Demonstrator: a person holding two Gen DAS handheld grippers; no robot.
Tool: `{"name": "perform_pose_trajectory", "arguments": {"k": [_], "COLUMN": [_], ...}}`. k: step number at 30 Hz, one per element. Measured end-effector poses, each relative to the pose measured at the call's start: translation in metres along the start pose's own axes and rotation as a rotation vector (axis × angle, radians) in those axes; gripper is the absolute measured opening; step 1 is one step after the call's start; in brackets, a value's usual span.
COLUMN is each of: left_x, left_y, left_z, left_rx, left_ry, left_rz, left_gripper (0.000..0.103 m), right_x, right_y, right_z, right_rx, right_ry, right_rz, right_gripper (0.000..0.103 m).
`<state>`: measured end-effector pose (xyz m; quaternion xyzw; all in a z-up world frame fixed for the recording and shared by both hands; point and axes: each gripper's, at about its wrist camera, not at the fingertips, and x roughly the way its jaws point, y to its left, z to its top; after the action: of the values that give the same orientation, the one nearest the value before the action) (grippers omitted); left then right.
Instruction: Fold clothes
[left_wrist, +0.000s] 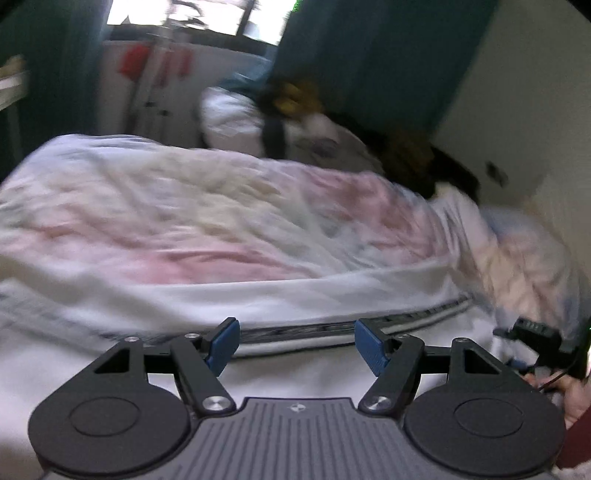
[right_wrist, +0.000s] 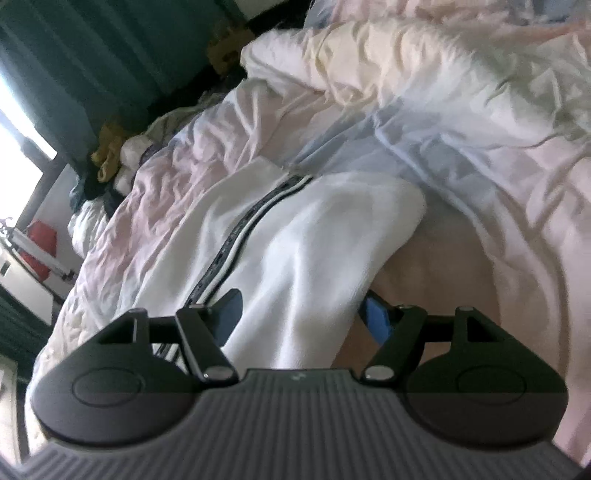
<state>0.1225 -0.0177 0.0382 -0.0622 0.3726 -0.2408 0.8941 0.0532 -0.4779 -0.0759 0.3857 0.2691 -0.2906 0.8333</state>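
Left wrist view puts my left tongs (left_wrist: 297, 345) spread wide and released, hovering just above a white garment (left_wrist: 258, 299) with a dark striped trim band (left_wrist: 369, 325) running across it; the garment lies on the bed's rumpled pink-and-white duvet (left_wrist: 184, 206), toward the near edge of the bed. From the right wrist view, my right tongs (right_wrist: 301, 319) are also parted, but a thick fold of the same white garment (right_wrist: 314, 236) sits between the two fingers; whether the pads actually touch the cloth I cannot tell, and I read them as not yet clenched. The trim band (right_wrist: 236, 240) runs away from that side toward the far end of the bed. To do this step well, I judge I should close the right side on the whole bunched layer rather than a single ply, then bring the left down onto the hem beside the band so both grips share one edge, and lift evenly so the fold line stays straight and the duvet is not pinched along with it. Motion blur is heavy in the left view, so I would slow down before committing. A patterned print sits on the band, but no lettering or brand is legible in either view.
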Motion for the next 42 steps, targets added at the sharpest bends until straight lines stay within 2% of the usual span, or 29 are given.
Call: {"name": "perform_pose_trajectory", "arguments": {"k": [4, 7, 12, 14, 16, 19, 20, 21, 22, 23, 24, 26, 31, 34, 36, 39, 42], "left_x": [0.087, 0.150, 0.251, 0.289, 0.321, 0.363, 0.374, 0.384, 0.389, 0.390, 0.390, 0.380, 0.348, 0.344, 0.357, 0.387, 0.391], "left_y": [-0.049, -0.094, -0.171, -0.199, -0.228, -0.257, -0.265, -0.274, -0.280, -0.283, -0.285, -0.284, -0.282, -0.282, -0.279, -0.265, -0.254], "left_z": [0.021, 0.041, 0.068, 0.076, 0.081, 0.081, 0.079, 0.076, 0.074, 0.071, 0.068, 0.067, 0.083, 0.098, 0.102, 0.091, 0.080], "left_rx": [0.128, 0.224, 0.372, 0.421, 0.471, 0.524, 0.553, 0.581, 0.613, 0.638, 0.645, 0.670, 0.631, 0.610, 0.618, 0.610, 0.570], "left_ry": [0.077, 0.113, 0.165, 0.180, 0.198, 0.249, 0.267, 0.284, 0.290, 0.286, 0.284, 0.266, 0.147, 0.090, 0.094, 0.140, 0.160], "left_rz": [-0.075, -0.155, -0.287, -0.335, -0.374, -0.392, -0.389, -0.386, -0.376, -0.366, -0.372, -0.380, -0.397, -0.352, -0.293, -0.199, -0.201], "left_gripper": [0.071, 0.071, 0.071, 0.067, 0.065, 0.061, 0.051, 0.035, 0.033, 0.024, 0.008, 0.003, 0.002, 0.002, 0.003, 0.004, 0.008], "right_x": [-0.004, 0.002, 0.021, 0.027, 0.032, 0.040, 0.043, 0.047, 0.051, 0.054, 0.057, 0.059, 0.057, 0.049, 0.046, 0.051, 0.059], "right_y": [-0.008, -0.019, -0.029, -0.030, -0.031, -0.033, -0.034, -0.036, -0.038, -0.039, -0.040, -0.042, -0.043, -0.041, -0.040, -0.038, -0.038], "right_z": [-0.001, -0.001, 0.001, 0.002, 0.004, 0.005, 0.005, 0.005, 0.005, 0.006, 0.006, 0.007, 0.010, 0.012, 0.013, 0.013, 0.010], "right_rx": [0.040, 0.118, 0.211, 0.224, 0.233, 0.237, 0.241, 0.251, 0.261, 0.267, 0.271, 0.280, 0.303, 0.291, 0.281, 0.271, 0.262], "right_ry": [-0.095, -0.140, -0.137, -0.154, -0.174, -0.197, -0.194, -0.187, -0.180, -0.170, -0.161, -0.162, -0.162, -0.181, -0.185, -0.132, -0.070], "right_rz": [-0.040, -0.066, -0.051, -0.049, -0.046, -0.050, -0.048, -0.044, -0.043, -0.046, -0.046, -0.043, -0.026, -0.014, -0.010, 0.023, 0.057], "right_gripper": [0.072, 0.072, 0.073, 0.073, 0.073, 0.073, 0.073, 0.073, 0.073, 0.073, 0.073, 0.073, 0.073, 0.073, 0.073, 0.073, 0.073]}}
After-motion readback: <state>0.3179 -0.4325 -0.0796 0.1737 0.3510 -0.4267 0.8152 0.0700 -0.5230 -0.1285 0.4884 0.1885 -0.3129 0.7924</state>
